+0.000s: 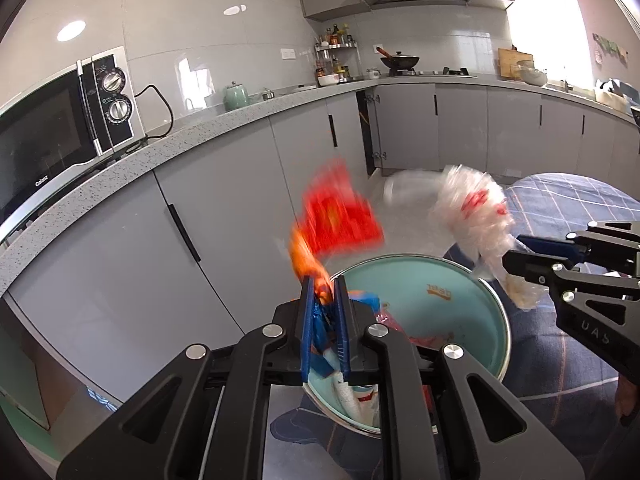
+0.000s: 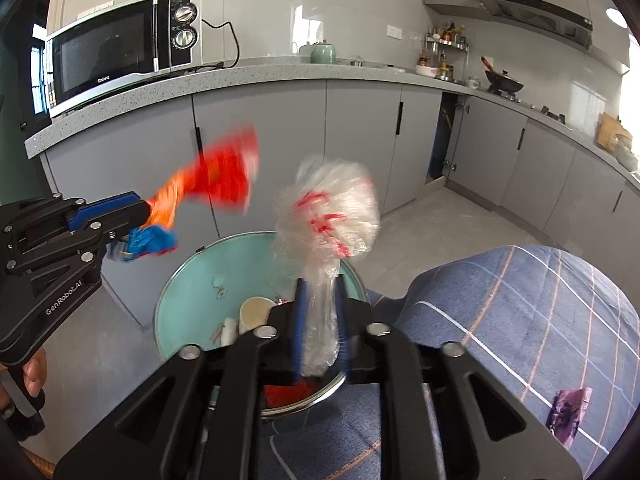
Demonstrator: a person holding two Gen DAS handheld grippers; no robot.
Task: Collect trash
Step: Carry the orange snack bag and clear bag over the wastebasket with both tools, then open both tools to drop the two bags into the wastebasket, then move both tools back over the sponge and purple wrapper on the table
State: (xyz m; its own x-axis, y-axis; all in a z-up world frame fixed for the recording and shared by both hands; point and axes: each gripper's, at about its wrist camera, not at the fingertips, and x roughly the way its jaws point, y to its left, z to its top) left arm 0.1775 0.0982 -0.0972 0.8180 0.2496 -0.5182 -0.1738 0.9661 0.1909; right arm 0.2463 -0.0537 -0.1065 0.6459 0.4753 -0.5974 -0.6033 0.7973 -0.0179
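The trash is in three places: a red wrapper (image 1: 340, 212) sticks up out of the left gripper (image 1: 325, 284), a clear bag (image 2: 326, 216) stands up from the right gripper (image 2: 320, 284), and more scraps lie in the bin (image 2: 180, 280) under both tools. The left gripper's blue pads (image 1: 306, 320) sit nearly closed, with the wrapper's orange-and-blue tail squeezed between them; its red end is blurred, fanned out above and ahead of the tips. The right gripper's jaws stand a little apart around the bag's twisted neck, and through the blur I cannot tell whether the pads press on it. The bag's puffed top (clear film with red print) rises ahead of those fingers. From the right wrist view the left gripper comes in from the left, held by a hand (image 2: 34, 372) low at the edge, with the wrapper beside the bag and apart from it. The bin, teal inside with a metal rim, sits just below and ahead of both grippers, holding a cup (image 2: 256, 312) and red scraps. A checked cloth (image 2: 520, 312) lies right of the right gripper.
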